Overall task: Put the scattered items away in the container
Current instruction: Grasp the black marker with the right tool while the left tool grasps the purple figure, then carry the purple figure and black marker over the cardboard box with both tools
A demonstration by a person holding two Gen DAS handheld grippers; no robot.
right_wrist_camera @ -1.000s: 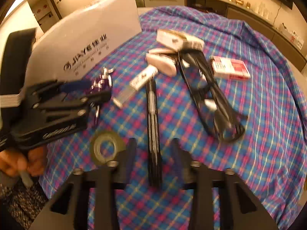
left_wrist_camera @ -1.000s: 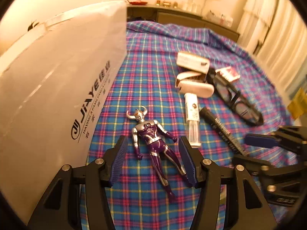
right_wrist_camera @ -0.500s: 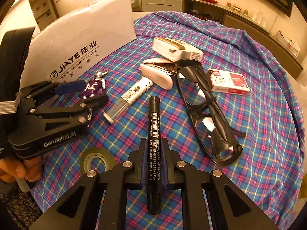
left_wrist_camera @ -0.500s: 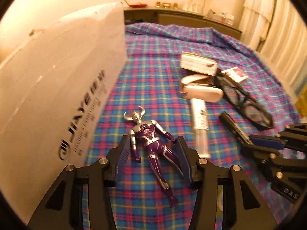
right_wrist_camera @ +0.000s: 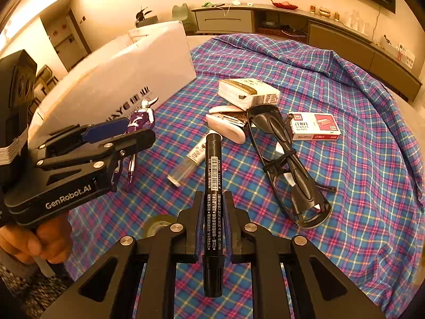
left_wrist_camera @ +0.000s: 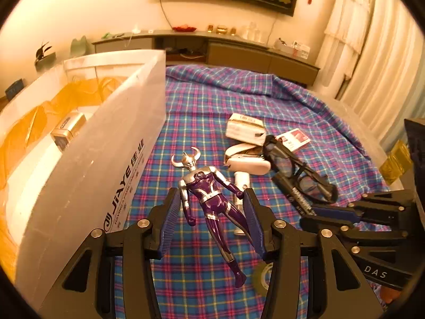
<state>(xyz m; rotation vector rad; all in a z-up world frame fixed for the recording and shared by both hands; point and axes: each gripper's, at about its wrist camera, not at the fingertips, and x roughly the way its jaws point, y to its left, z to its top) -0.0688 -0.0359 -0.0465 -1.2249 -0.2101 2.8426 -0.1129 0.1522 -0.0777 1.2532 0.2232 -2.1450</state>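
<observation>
Early stage: left gripper (left_wrist_camera: pixel 211 224) is clamping the purple figure (left_wrist_camera: pixel 209 199), right gripper (right_wrist_camera: pixel 211 222) is clamping the black marker (right_wrist_camera: pixel 212 186), both beside the white container (left_wrist_camera: pixel 87 175); glasses (right_wrist_camera: pixel 287 159), stapler (right_wrist_camera: pixel 225 127), boxes are lying unsorted.

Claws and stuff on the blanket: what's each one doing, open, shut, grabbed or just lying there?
Left claw: just been closing, gripping purple-and-silver toy figure
Right claw: shut on black marker pen
White plastic box: open on top
Black plastic glasses: folded, lying on cloth
</observation>
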